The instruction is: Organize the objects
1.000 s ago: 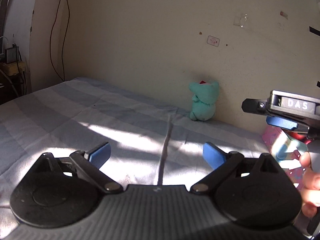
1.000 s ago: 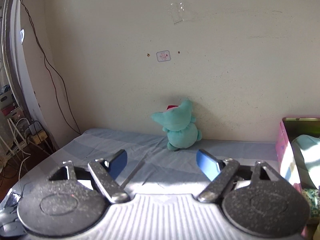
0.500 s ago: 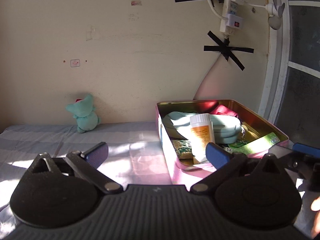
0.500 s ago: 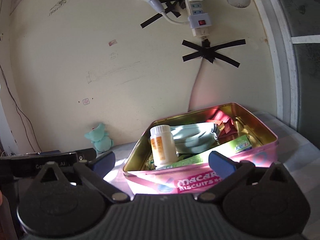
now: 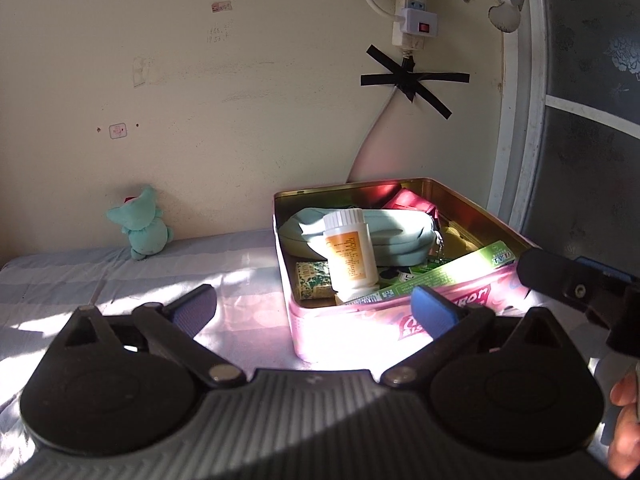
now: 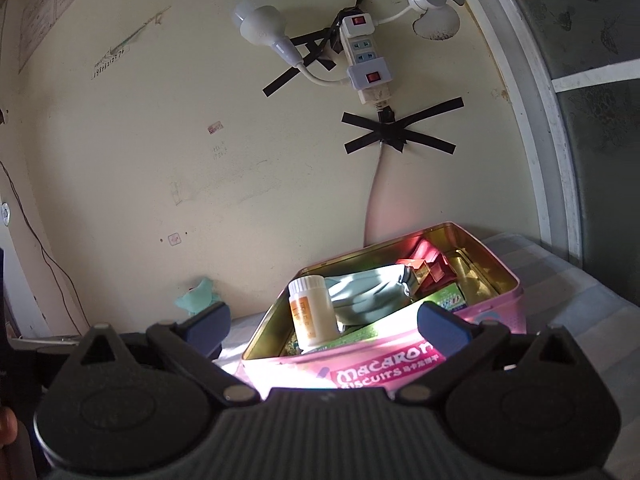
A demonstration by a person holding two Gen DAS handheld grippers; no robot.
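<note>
A pink biscuit tin (image 5: 344, 332) (image 6: 360, 376) stands open on the striped bed sheet (image 5: 120, 272). Inside it a white pill bottle (image 5: 350, 256) (image 6: 312, 316) with an orange label stands upright at the front left. Behind the bottle lie a pale green pouch (image 5: 396, 236) (image 6: 368, 292), red packets (image 5: 408, 202) and a long green box (image 5: 452, 272). My left gripper (image 5: 315, 311) hovers open just short of the tin's front left corner. My right gripper (image 6: 324, 324) faces the tin's front wall, open and holding nothing. Its black body (image 5: 576, 280) shows at the right of the left wrist view.
A teal plush toy (image 5: 144, 224) (image 6: 198, 298) sits against the wall, left of the tin. On the wall above the tin hang a taped power strip (image 5: 412, 16) and a small white fan (image 6: 428, 0). A window frame (image 5: 516, 120) rises close on the right. A hand (image 5: 624, 420) shows at the right edge.
Both views swung from the plush toy and bare sheet over to the open tin, then drew closer to it. The right jaws widened; both grippers stay empty.
</note>
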